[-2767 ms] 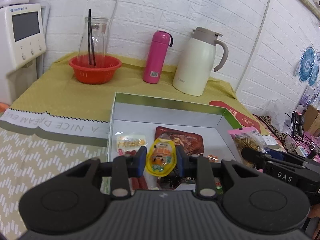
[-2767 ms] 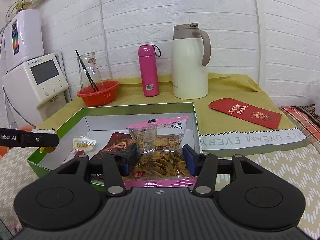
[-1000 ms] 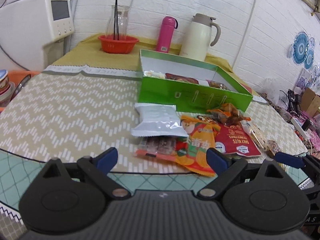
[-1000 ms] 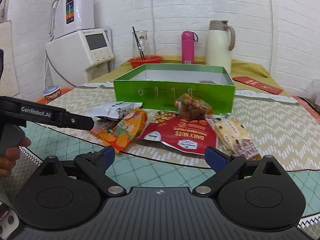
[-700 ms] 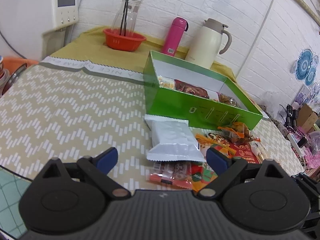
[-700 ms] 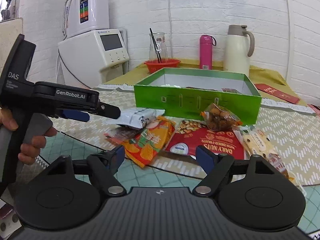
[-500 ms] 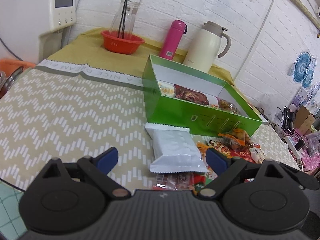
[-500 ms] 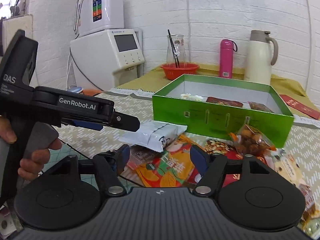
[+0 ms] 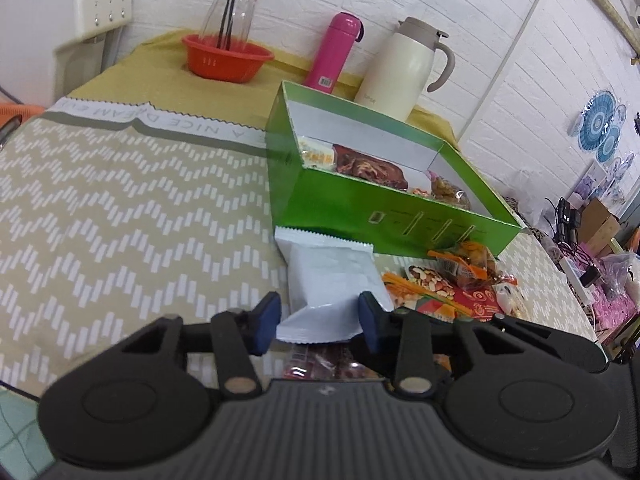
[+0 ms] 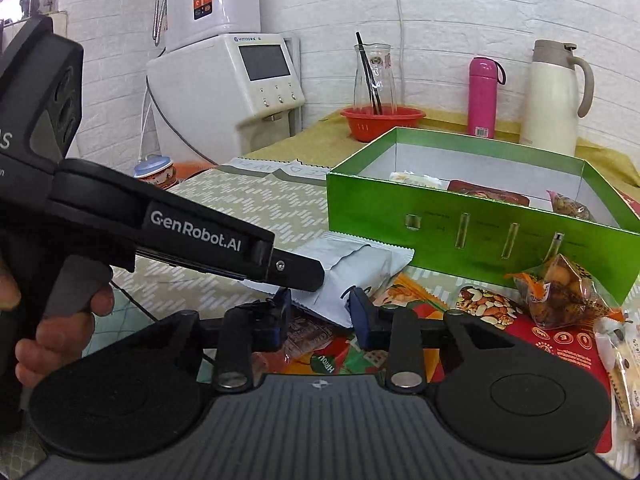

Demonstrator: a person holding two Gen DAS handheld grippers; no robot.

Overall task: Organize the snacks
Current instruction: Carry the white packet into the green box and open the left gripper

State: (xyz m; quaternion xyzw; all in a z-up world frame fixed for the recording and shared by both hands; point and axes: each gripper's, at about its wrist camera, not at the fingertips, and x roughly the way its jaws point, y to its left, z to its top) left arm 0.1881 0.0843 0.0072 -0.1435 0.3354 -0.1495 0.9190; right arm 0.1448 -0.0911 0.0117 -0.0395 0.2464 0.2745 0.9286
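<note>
Both tongs have just been closing: left tongs (image 9: 318, 318) now pinch the silver foil packet (image 9: 332, 280) on the desk by the green box (image 9: 360, 204); light, crinkly, slippery, so I grip its near end. Right tongs (image 10: 320, 316) half-spread around its corner.

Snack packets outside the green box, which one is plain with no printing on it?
The silver-white packet, lying against the box's front wall between the left gripper fingers. The other loose packets beside it are printed orange or red, or clear.

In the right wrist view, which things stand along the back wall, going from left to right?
Water dispenser → glass carafe in the red basket → pink bottle → cream thermos jug.
</note>
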